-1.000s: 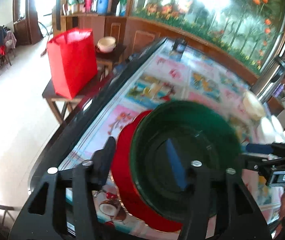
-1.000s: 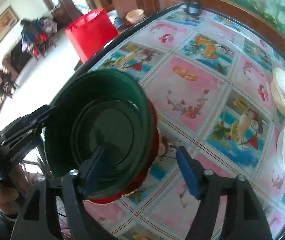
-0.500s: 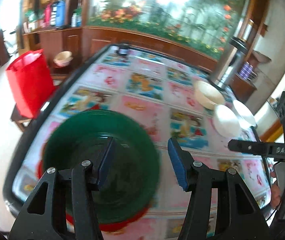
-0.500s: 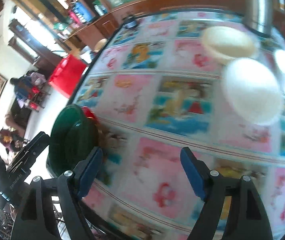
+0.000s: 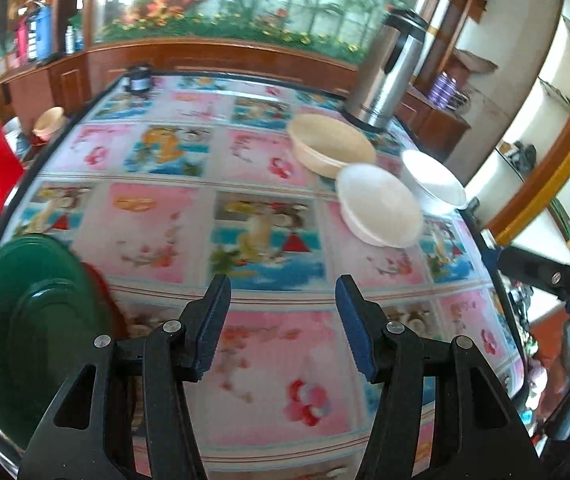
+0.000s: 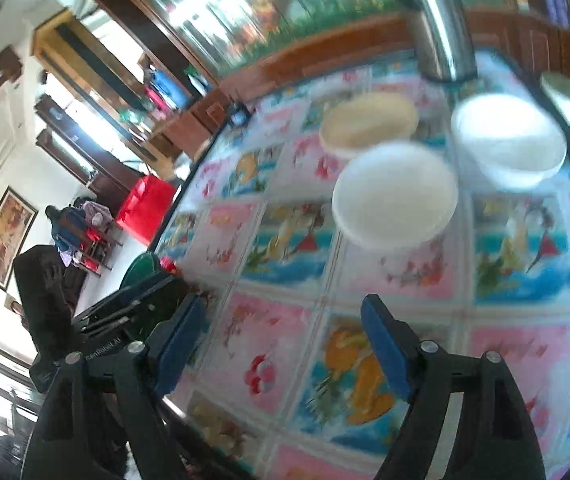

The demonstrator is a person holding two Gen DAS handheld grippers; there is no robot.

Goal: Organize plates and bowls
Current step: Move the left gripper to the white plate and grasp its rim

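Both grippers are empty: the left gripper (image 5: pixel 283 322) half open, the right gripper (image 6: pixel 285 344) opening. The white bowl (image 6: pixel 395 196) lies ahead on the bench (image 6: pixel 285 332), nearer the right fingers (image 6: pixel 385 348).

— Both tools look alike: the left tool (image 5: pixel 283 320) has black plastic arms with triangular cut-outs, and silver screw heads at the joints.

— Blue pads (image 5: pixel 355 328) line its fingers. Same on the right tool (image 6: pixel 285 344): matte black frame, blue pads, round silver screws.

— At nine o'clock in the right view, small white lettering runs along the other tool's black body, too blurred to read.
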